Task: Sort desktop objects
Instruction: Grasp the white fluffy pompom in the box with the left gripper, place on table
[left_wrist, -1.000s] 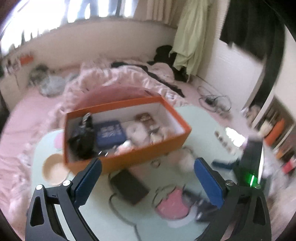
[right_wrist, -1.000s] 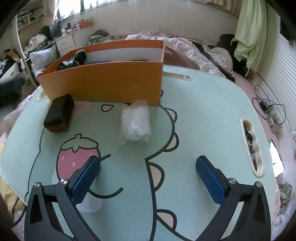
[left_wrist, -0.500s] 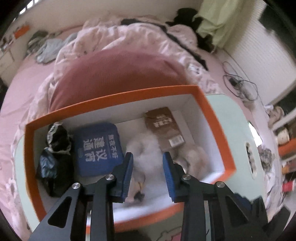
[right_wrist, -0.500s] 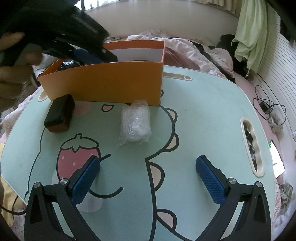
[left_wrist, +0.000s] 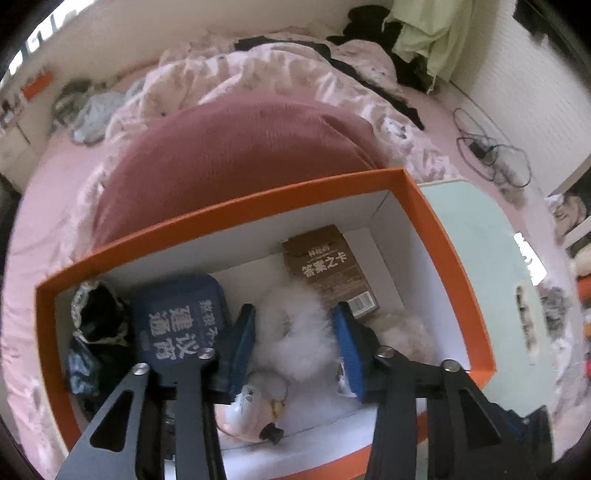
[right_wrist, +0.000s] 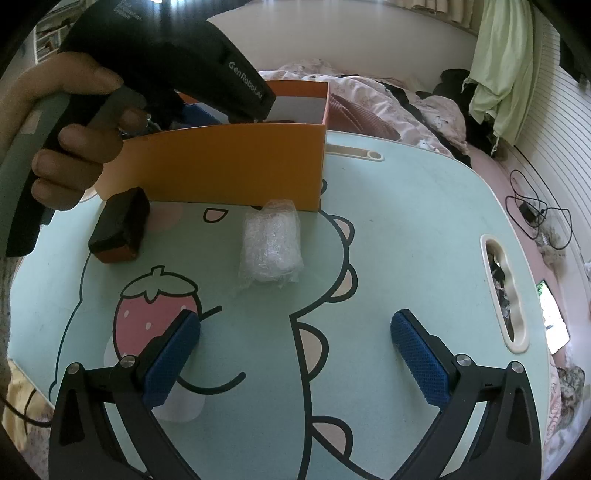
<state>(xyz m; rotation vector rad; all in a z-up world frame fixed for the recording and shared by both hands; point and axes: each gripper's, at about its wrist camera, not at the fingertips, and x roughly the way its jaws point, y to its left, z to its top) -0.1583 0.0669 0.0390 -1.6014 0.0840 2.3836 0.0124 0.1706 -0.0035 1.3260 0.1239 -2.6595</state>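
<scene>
In the left wrist view my left gripper (left_wrist: 291, 332) reaches down into the orange box (left_wrist: 454, 258), its jaws partly closed around a white fluffy item (left_wrist: 295, 325). The box also holds a blue pouch (left_wrist: 181, 325), a brown card box (left_wrist: 328, 266), a black bundle (left_wrist: 99, 332) and a pink item (left_wrist: 251, 410). In the right wrist view my right gripper (right_wrist: 295, 350) is open and empty above the green table (right_wrist: 406, 240). A clear plastic-wrapped bundle (right_wrist: 271, 245) and a black case (right_wrist: 122, 230) lie in front of the orange box (right_wrist: 229, 166).
The person's hand and left gripper body (right_wrist: 166, 55) hang over the box's left end. The table has a slot handle (right_wrist: 504, 295) at the right edge. A bed with pink bedding (left_wrist: 236, 147) lies behind the table. Cables (left_wrist: 487, 151) lie on the floor at right.
My left gripper swung from above the table to over the box, then lowered inside; its jaws narrowed and now sit around the white fluffy item. My right gripper has not moved.
</scene>
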